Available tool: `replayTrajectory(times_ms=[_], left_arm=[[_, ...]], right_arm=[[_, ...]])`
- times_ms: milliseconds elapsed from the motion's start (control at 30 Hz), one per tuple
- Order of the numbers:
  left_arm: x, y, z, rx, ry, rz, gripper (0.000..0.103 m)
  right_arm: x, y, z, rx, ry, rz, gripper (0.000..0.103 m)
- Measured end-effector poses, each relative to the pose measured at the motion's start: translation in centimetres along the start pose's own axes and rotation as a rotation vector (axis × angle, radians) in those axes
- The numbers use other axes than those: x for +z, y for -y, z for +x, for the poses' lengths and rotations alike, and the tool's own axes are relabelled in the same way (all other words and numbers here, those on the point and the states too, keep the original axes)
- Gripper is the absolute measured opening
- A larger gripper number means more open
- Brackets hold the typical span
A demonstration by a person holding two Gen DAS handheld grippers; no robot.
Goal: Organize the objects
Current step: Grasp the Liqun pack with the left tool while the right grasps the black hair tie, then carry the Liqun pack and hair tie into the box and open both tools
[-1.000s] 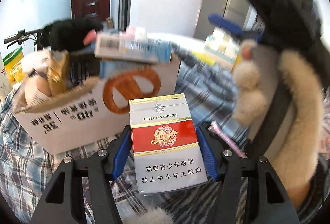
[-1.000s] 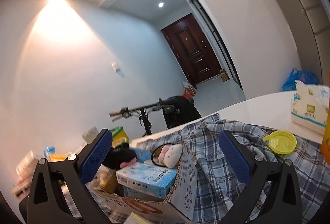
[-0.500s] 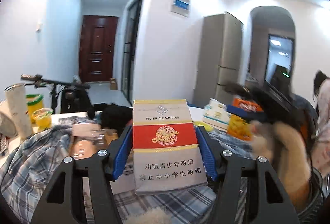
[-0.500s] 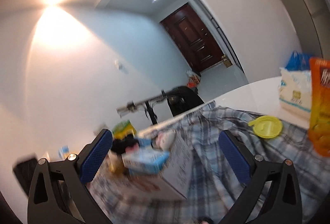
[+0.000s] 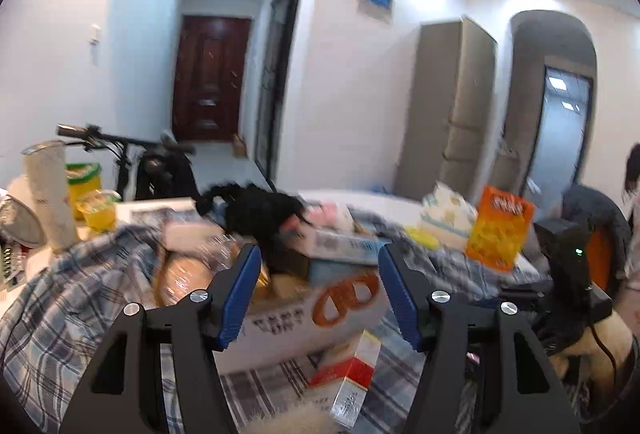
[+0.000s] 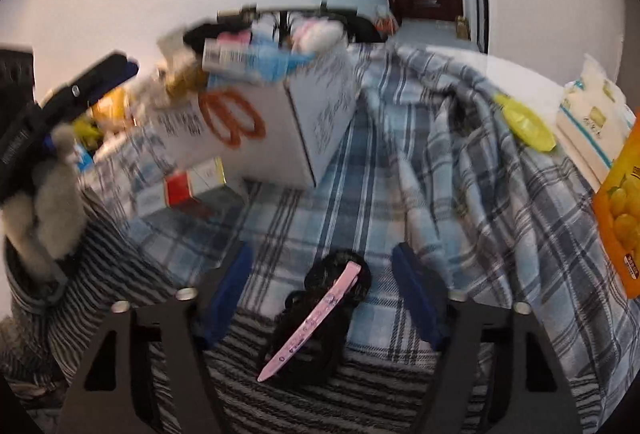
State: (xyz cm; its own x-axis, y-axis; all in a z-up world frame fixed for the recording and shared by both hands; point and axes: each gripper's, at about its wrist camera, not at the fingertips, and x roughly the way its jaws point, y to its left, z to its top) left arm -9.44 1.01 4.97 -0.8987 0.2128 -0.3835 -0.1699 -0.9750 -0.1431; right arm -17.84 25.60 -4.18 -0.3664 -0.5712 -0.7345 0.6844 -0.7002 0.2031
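Note:
My left gripper is open and empty, raised above the white cardboard box full of items. The red-and-white cigarette pack lies on the plaid cloth below it, in front of the box; it also shows in the right wrist view. My right gripper is open, lowered over a pink hair clip that lies on a black furry item on the cloth. The left gripper shows in the right wrist view at the left. The box stands beyond.
A plaid cloth covers the table. An orange snack bag, tissue pack and yellow lid lie at the right. Cups and a paper roll stand at the left. A bicycle stands behind.
My left gripper opened and let go of the cigarette pack, which now lies on the cloth before the box. My right gripper swung down over the pink hair clip.

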Motion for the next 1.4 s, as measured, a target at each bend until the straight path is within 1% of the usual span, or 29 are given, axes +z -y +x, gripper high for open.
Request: replayTrajectory(times_ms=[67,200,233,300,333,367,400,433,467,567,667,733,767,900,967,1000,1033,1067,1233,1400], left_arm=[[-0.6,0.8,1.1,-0.049,-0.101,0.04,0.064],[-1.7,1.7,2.9,-0.063,-0.235,0.131,0.064],[-2.0,1.8,3.2,-0.095,-0.276,0.136,0.064],[-2.7,2.1,3.9,-0.161,-0.362,0.151,0.064],[-3.1,2.5,4.1,-0.177,-0.389,0.166,0.067],[-3.5,3.0,4.4,-0.18,-0.405,0.187,0.079],[-3.7,3.4,4.6,-0.176,-0.418,0.207,0.086],[-4.0,4.0,4.8,-0.172,-0.427,0.228,0.087],[-4.2,4.3,4.9,-0.173,-0.437,0.24,0.087],[-4.6,4.3,5.6,-0.173,-0.47,0.233,0.087],[-5.4,4.1,7.1,-0.17,-0.538,0.217,0.087],[-5.8,4.3,8.0,-0.176,-0.585,0.226,0.087],[-6.1,4.4,8.3,-0.176,-0.597,0.231,0.087],[-6.8,4.7,9.2,-0.136,-0.643,0.253,0.087],[-7.0,4.8,9.3,-0.127,-0.653,0.263,0.086],[-7.1,4.9,9.3,-0.127,-0.653,0.267,0.082],[-7.2,5.0,9.3,-0.129,-0.653,0.272,0.064],[-7.4,5.1,9.5,-0.131,-0.659,0.274,0.061],[-7.3,5.5,9.1,-0.119,-0.628,0.289,0.061],[-7.0,5.4,8.7,-0.115,-0.608,0.287,0.061]], right_arm=[[-0.4,-0.6,0.4,-0.028,-0.04,-0.044,0.055],[-1.2,-1.1,1.1,-0.074,-0.115,-0.103,0.054],[-1.4,-0.9,1.1,-0.072,-0.126,-0.108,0.054],[-1.5,-0.6,1.4,-0.066,-0.143,-0.104,0.046],[-1.5,-0.4,1.7,-0.063,-0.152,-0.1,0.044],[-1.5,-0.4,1.7,-0.057,-0.147,-0.103,0.04],[-1.5,-0.4,1.7,-0.05,-0.145,-0.102,0.036],[-1.5,-0.4,1.7,-0.042,-0.141,-0.103,0.03],[-1.6,-0.5,1.7,-0.025,-0.135,-0.105,0.027],[-1.6,-0.5,1.1,-0.007,-0.099,-0.107,0.023],[-1.6,-0.4,0.1,0.016,-0.049,-0.099,0.023],[-1.6,-0.2,-0.5,0.038,-0.019,-0.091,0.023],[-1.6,-0.1,-0.7,0.046,-0.009,-0.084,0.023],[-1.4,0.3,-1.1,0.073,0.018,-0.057,0.023],[-1.4,0.0,-1.0,0.076,0.024,-0.053,0.023],[-1.3,0.1,-0.9,0.076,0.026,-0.052,0.023],[-1.3,0.1,-1.0,0.078,0.03,-0.05,0.023],[-1.3,0.2,-1.0,0.08,0.035,-0.046,0.023],[-1.3,0.4,-1.3,0.086,0.05,-0.04,0.023],[-1.2,-0.4,-2.1,0.097,0.089,-0.07,0.023]])
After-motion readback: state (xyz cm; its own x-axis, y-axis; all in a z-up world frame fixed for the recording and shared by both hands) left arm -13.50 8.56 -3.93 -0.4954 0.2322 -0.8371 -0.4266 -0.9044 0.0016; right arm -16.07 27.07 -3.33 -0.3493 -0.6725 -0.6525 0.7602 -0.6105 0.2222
